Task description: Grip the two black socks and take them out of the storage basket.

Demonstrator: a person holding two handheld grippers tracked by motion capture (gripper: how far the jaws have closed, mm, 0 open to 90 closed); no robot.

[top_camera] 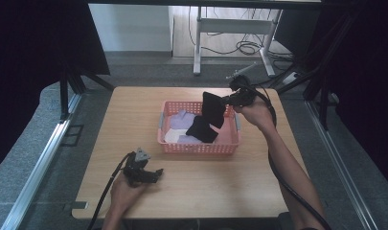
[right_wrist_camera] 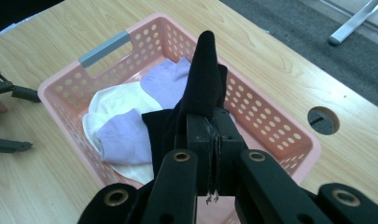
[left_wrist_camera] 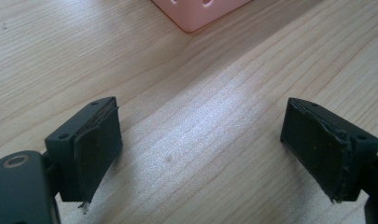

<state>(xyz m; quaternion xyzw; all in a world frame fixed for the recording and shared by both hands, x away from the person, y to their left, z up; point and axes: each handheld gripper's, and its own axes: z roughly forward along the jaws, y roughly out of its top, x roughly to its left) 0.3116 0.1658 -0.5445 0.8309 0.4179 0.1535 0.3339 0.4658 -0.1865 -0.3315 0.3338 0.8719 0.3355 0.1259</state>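
Observation:
A pink perforated basket (top_camera: 199, 149) stands in the middle of the wooden table. Inside lie lilac socks (top_camera: 181, 120), a white sock (top_camera: 174, 135) and a black sock (top_camera: 201, 129). My right gripper (top_camera: 228, 100) hangs over the basket's right part, shut on another black sock (top_camera: 213, 109) that dangles above the pile. In the right gripper view this black sock (right_wrist_camera: 203, 79) sticks out past the closed pads of my right gripper (right_wrist_camera: 213, 123), over the basket (right_wrist_camera: 280, 121). My left gripper (top_camera: 155, 175) rests low on the table in front of the basket; my left gripper (left_wrist_camera: 200, 149) stands open over bare wood.
The basket's corner (left_wrist_camera: 196, 11) lies just ahead of the left gripper. A round cable hole (right_wrist_camera: 323, 120) sits in the tabletop right of the basket. Beyond the table's far edge are a white desk frame (top_camera: 197, 43) and floor cables (top_camera: 246, 47).

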